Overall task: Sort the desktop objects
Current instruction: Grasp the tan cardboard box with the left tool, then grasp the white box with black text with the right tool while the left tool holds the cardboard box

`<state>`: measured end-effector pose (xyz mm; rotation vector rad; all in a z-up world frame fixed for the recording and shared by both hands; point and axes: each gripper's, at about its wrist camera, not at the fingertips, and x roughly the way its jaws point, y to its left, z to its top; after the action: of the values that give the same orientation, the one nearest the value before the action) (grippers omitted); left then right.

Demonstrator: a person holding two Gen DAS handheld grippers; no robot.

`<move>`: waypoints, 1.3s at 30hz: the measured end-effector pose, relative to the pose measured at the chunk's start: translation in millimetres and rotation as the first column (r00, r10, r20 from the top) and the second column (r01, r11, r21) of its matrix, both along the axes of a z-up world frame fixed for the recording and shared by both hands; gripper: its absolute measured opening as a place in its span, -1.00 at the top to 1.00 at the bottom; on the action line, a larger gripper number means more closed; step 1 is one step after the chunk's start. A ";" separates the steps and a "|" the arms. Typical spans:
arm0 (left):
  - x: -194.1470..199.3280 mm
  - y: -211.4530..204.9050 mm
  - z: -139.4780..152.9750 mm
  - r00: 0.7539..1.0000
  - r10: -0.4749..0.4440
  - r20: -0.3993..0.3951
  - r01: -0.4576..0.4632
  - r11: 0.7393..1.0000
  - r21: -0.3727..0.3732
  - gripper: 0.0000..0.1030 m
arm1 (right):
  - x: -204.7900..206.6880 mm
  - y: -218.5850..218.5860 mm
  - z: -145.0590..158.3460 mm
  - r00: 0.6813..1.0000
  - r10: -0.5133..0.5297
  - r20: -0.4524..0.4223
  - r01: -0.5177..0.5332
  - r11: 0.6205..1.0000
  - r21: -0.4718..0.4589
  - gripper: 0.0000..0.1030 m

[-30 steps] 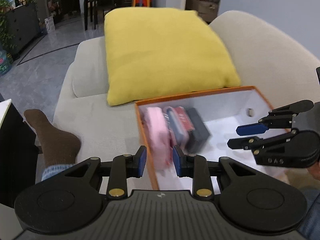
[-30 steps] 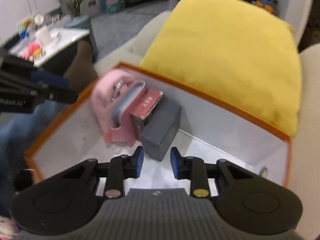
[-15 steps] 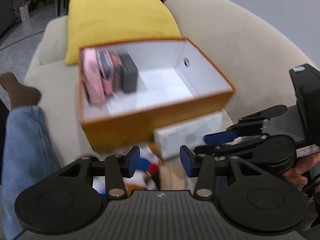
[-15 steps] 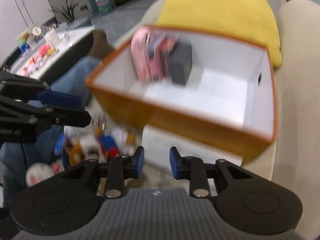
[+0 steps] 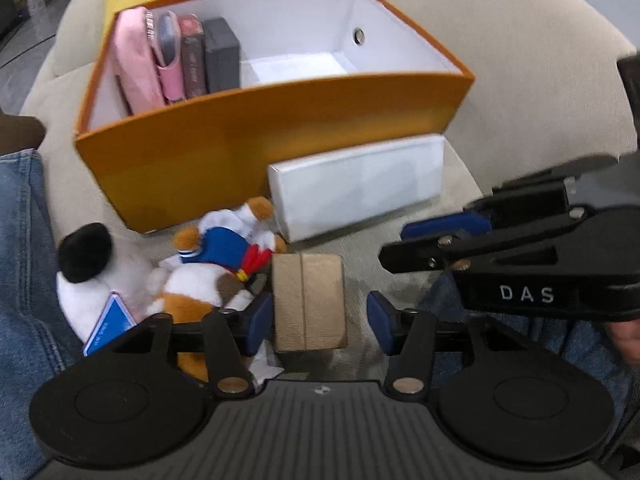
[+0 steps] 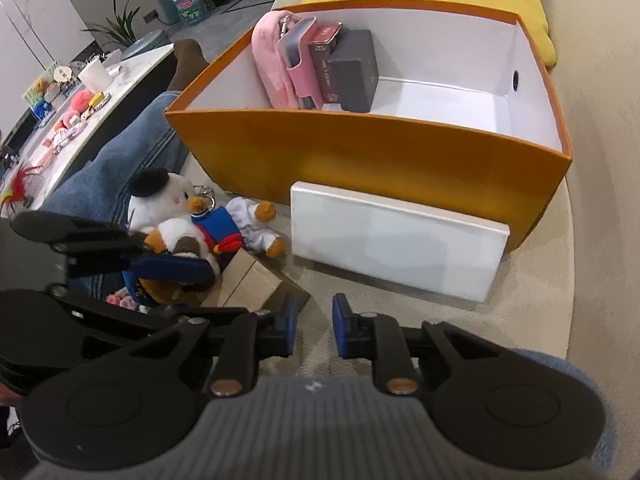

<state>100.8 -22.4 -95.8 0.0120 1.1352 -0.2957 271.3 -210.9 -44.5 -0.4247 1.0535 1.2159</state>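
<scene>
a small tan cardboard box lies on the beige sofa seat, between the spread blue-padded fingers of the left gripper; the left pad is right against the box's side and the right pad stands clear of it, so the jaws are open and nothing is clamped. the right gripper hovers beside it with a narrow gap between its pads, open and holding nothing. just left of the tan box sits a heap of plush toys, one in a blue sailor top. behind the tan box a white rectangular box rests against the front wall of an orange storage box. inside the orange box, at its left end, a pink pouch, a dark red box and a grey box stand upright side by side.
</scene>
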 end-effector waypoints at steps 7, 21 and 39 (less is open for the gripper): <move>1.8 -15.3 -11.0 0.999 -0.029 0.033 0.026 0.995 0.093 -0.17 | 1.5 -1.3 -0.4 1.000 -0.003 -0.021 0.003 1.000 0.005 0.58; 2.1 4.2 3.5 0.994 0.047 0.096 -0.051 0.998 0.037 0.02 | 5.9 2.7 13.8 0.992 0.047 0.118 -0.043 0.998 -0.038 0.43; 14.2 16.1 3.7 0.989 0.120 0.082 -0.116 0.992 -0.054 0.02 | 7.7 63.5 -6.3 0.777 0.480 0.407 -0.370 0.872 -0.321 0.27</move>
<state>115.0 -6.3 -92.1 -0.0851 1.0394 -0.2153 279.0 -147.4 -50.9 -1.1368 0.6749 1.2971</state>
